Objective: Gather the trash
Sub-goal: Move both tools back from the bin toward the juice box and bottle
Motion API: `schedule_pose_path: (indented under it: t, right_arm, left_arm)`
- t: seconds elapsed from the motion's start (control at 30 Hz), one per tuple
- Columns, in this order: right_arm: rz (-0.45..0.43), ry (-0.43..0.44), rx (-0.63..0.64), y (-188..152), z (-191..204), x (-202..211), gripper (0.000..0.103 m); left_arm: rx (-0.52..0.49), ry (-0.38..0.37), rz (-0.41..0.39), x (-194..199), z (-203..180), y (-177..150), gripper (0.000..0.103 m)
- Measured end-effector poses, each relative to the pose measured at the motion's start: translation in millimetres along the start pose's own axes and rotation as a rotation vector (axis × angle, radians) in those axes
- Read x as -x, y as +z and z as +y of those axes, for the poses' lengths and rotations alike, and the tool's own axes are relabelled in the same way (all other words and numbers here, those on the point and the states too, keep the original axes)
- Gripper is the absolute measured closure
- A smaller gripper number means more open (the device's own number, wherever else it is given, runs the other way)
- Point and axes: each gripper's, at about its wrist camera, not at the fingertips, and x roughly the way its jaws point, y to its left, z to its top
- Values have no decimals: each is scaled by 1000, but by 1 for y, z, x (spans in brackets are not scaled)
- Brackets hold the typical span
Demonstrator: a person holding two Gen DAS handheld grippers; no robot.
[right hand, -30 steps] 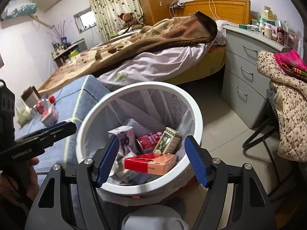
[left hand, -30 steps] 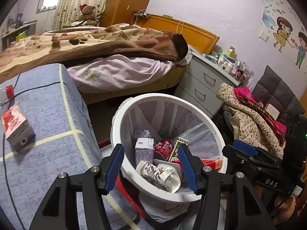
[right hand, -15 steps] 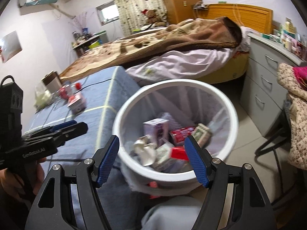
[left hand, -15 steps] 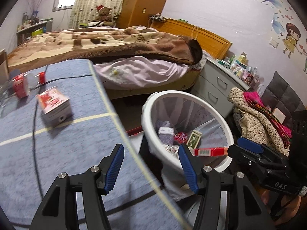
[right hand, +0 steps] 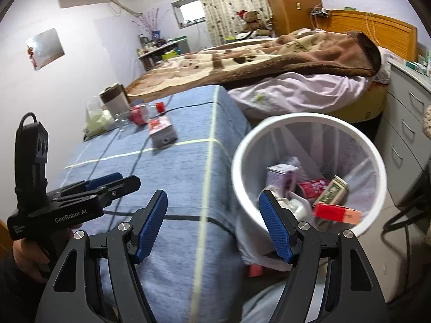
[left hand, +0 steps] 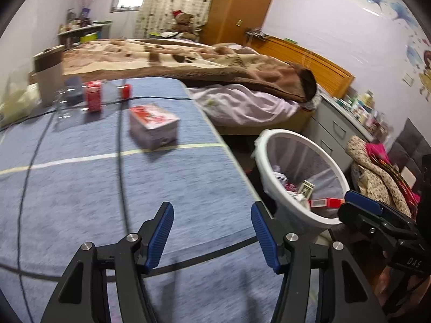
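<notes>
Two handheld grippers hung over a blue-covered table (left hand: 80, 188) beside a white trash bin (right hand: 282, 118). The left gripper (left hand: 212, 231) had just been widening its jaws; they stood apart with nothing between them, above bare cloth. The right gripper (right hand: 212, 226) was also spread and empty, one finger over the table edge, the other in front of the bin rim. Only the right wrist view looked down into the bin, where about five pieces of trash lay: a purple carton (right hand: 282, 173), a red can (right hand: 312, 188), a green-and-white box (right hand: 334, 189), a red box (right hand: 336, 212) and crumpled white packaging. On the table, one red-and-white carton (left hand: 153, 123) lay on its side, well ahead of the left gripper, with two smaller red items behind it. Only the left wrist view showed cartoon wall stickers.
</notes>
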Motion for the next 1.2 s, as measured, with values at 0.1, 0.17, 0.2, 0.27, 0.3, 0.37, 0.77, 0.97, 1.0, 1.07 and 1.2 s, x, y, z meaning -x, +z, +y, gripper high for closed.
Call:
schedule_pose_path:
  t: [0.1, 0.17, 0.2, 0.27, 0.3, 0.37, 0.77, 0.97, 1.0, 1.07, 1.2]
  right_arm:
    - [1, 16, 21, 1, 9, -3, 25]
    - [5, 31, 36, 2, 17, -4, 25]
    - [11, 41, 42, 3, 21, -5, 25]
    - [21, 53, 58, 4, 29, -7, 25]
    - [25, 48, 67, 4, 33, -8, 25]
    - [37, 45, 80, 5, 38, -11, 25]
    - [76, 64, 135, 11, 61, -31, 25]
    - [92, 84, 168, 23, 75, -51, 25]
    - [95, 85, 175, 25, 77, -54, 25]
    - [96, 89, 194, 31, 81, -62, 25]
    - [116, 75, 209, 40, 84, -81, 25]
  left_arm:
    - [28, 26, -27, 12, 16, -4, 37]
    - [40, 44, -39, 19, 25, -5, 36]
    - [44, 56, -48, 22, 30, -6, 36]
    - [51, 78, -56, 27, 38, -7, 36]
    - [56, 88, -57, 30, 42, -8, 36]
    - [70, 104, -59, 33, 50, -8, 36]
    - [139, 128, -70, 50, 85, -13, 36]
    - [132, 165, -58, 47, 100, -6, 36]
    - [132, 171, -57, 47, 103, -3, 36]
    - [125, 184, -54, 46, 109, 4, 36]
    - [109, 195, -42, 40, 121, 17, 36]
